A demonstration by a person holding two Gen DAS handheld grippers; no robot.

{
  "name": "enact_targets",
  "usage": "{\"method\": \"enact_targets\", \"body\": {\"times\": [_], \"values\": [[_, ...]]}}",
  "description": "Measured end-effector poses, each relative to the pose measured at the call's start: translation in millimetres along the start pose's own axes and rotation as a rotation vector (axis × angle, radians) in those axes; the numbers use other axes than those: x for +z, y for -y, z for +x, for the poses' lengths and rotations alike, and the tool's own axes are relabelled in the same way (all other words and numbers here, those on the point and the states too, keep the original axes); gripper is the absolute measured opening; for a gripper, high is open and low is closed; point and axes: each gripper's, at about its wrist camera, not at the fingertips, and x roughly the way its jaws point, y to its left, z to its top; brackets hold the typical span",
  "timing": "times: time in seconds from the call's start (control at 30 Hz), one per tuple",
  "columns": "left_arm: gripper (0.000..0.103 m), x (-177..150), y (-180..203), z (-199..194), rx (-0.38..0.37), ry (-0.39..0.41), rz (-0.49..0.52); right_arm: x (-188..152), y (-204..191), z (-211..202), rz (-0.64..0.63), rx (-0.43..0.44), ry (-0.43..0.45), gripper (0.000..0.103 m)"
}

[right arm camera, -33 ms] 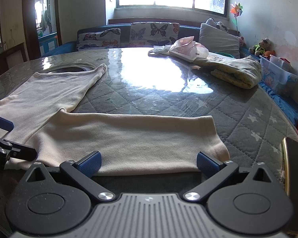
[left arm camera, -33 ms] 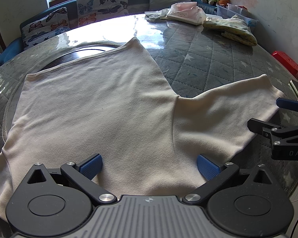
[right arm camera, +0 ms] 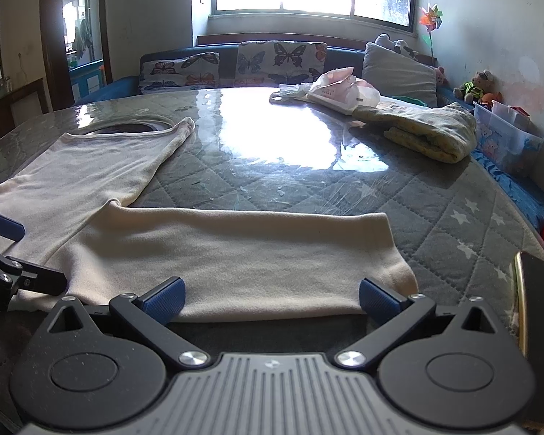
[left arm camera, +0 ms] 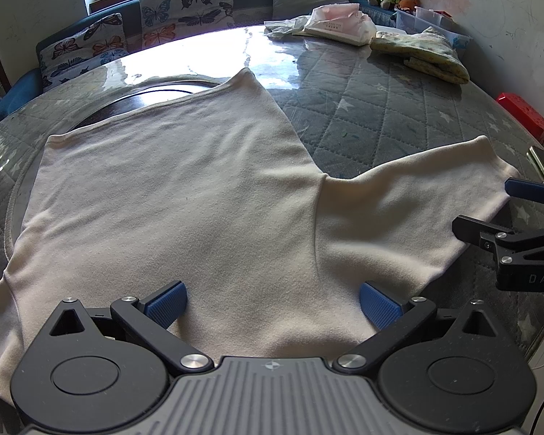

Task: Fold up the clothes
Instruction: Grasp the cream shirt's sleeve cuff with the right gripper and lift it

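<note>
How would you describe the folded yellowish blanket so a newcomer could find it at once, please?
Start at the round quilted table. At its far right edge, by the pink bag, lies the blanket. It is bundled thick and patterned, while the cream shirt lies flat.

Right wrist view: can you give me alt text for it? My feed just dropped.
A cream long-sleeved top lies flat on a quilted grey table, one sleeve stretched across just beyond the open right hand-held gripper. The left hand-held gripper shows at the left edge; a folded yellowish cloth and a plastic bag sit at the far side.
</note>
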Motion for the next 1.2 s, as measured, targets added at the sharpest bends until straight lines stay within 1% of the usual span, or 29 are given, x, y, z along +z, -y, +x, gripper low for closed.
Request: {"method": "enact_targets", "body": {"times": [0.13, 0.2, 0.23, 0.33, 0.37, 0.5, 0.53, 0.57, 0.6, 0.67, 0.7, 0.77, 0.8, 0.83, 0.87, 0.93, 0.97, 1.03, 1.07, 1.2], "values": [[0.103, -2, -3, 0, -0.009, 0.002, 0.001, 3, 10, 0, 0.026, -0.001, 0.004, 0.097], [0.103, -2, -3, 0, -0.014, 0.003, 0.003, 6, 12, -6, 0.031, -0.030, 0.016, 0.096], [0.103, 0, -2, 0, -0.017, 0.003, 0.006, 6, 19, -10, 0.055, -0.037, 0.024, 0.093], [0.103, 0, -3, -5, -0.034, 0.009, 0.007, 5, 31, -11, 0.090, -0.061, 0.014, 0.088], [0.102, 0, -4, -7, -0.037, 0.017, 0.012, 8, 42, -8, 0.108, -0.074, -0.001, 0.087], [0.100, 3, -2, -13, -0.049, 0.040, 0.038, 10, 55, -8, 0.146, -0.100, -0.010, 0.078], [0.097, 3, -2, -13, -0.053, 0.042, 0.041, 11, 59, -9, 0.159, -0.106, -0.010, 0.077], [0.093, 4, -2, -13, -0.057, 0.042, 0.043, 12, 62, -9, 0.167, -0.108, -0.009, 0.074], [0.092, 5, -3, -13, -0.061, 0.043, 0.045, 12, 63, -9, 0.171, -0.109, -0.011, 0.068], [0.084, 6, -3, -13, -0.070, 0.044, 0.047, 13, 67, -7, 0.185, -0.106, -0.024, 0.062], [0.082, 6, -3, -13, -0.075, 0.044, 0.046, 13, 68, -5, 0.187, -0.105, -0.031, 0.056], [0.077, 7, -5, -14, -0.079, 0.049, 0.047, 13, 69, -3, 0.194, -0.106, -0.038, 0.052], [0.077, 7, -6, -14, -0.081, 0.052, 0.047, 13, 70, -3, 0.195, -0.106, -0.037, 0.042], [0.075, 7, -7, -14, -0.083, 0.054, 0.048, 14, 69, -3, 0.198, -0.104, -0.037, 0.034], [0.074, 7, -7, -15, -0.085, 0.057, 0.048, 14, 70, -3, 0.202, -0.104, -0.038, 0.033], [0.070, 7, -9, -15, -0.088, 0.059, 0.048, 15, 69, -4, 0.202, -0.110, -0.037, 0.016], [0.069, 6, -10, -15, -0.088, 0.058, 0.048, 15, 69, -6, 0.204, -0.108, -0.028, 0.016], [0.068, 5, -12, -15, -0.087, 0.057, 0.048, 16, 68, -9, 0.204, -0.108, -0.013, 0.011], [0.067, 4, -13, -14, -0.087, 0.056, 0.051, 19, 69, -13, 0.204, -0.112, 0.009, 0.011], [0.066, 1, -11, -13, -0.097, 0.058, 0.057, 29, 67, -25, 0.192, -0.118, 0.054, 0.010]]}}
